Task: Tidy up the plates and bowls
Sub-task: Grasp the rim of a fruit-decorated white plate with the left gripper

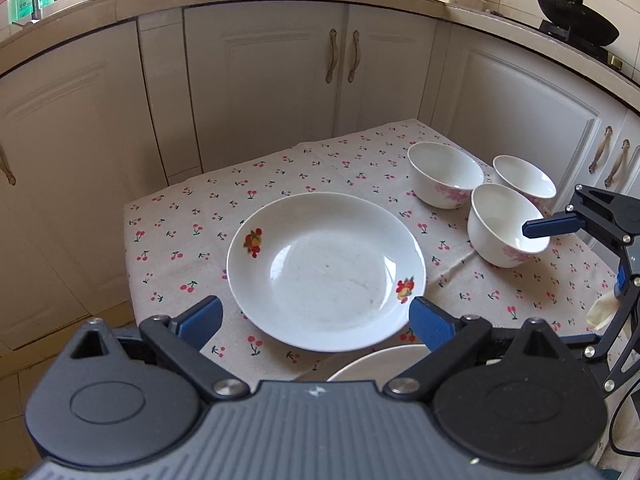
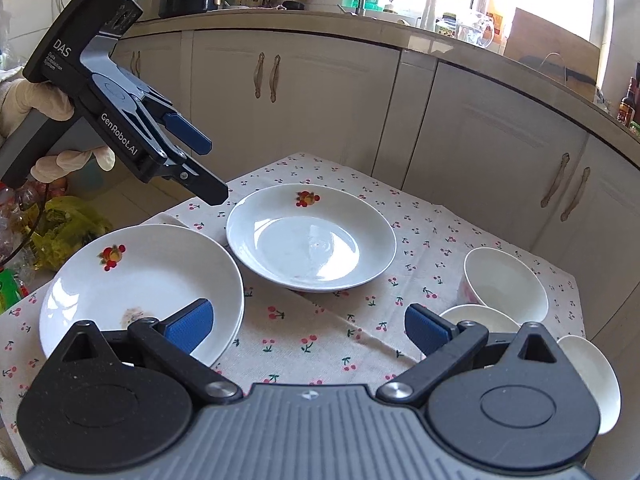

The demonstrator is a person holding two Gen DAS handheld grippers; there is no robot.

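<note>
The left hand-held gripper (image 2: 208, 172) is built of black linkages with silver screws, blue ribbed pads and a grey ribbed housing; white "DAS" and "GenRobot.AI" lettering is printed on it. It is gripped by a white-gloved hand (image 2: 48, 120). The right hand-held gripper (image 2: 308, 326) is made alike.

Two white plates with small fruit prints on the rim lie flat and upright on the cherry-print tablecloth (image 2: 320, 344): the far plate (image 2: 311, 237) sits near the middle, and the near plate (image 2: 136, 292) lies just beside it, at the left edge of the cloth, with a pale smudge on its inner surface. Three white bowls with pink flower prints stand upright and close together: the rear bowl (image 1: 445, 174), the corner bowl (image 1: 524, 179) and the front bowl (image 1: 505, 225).
</note>
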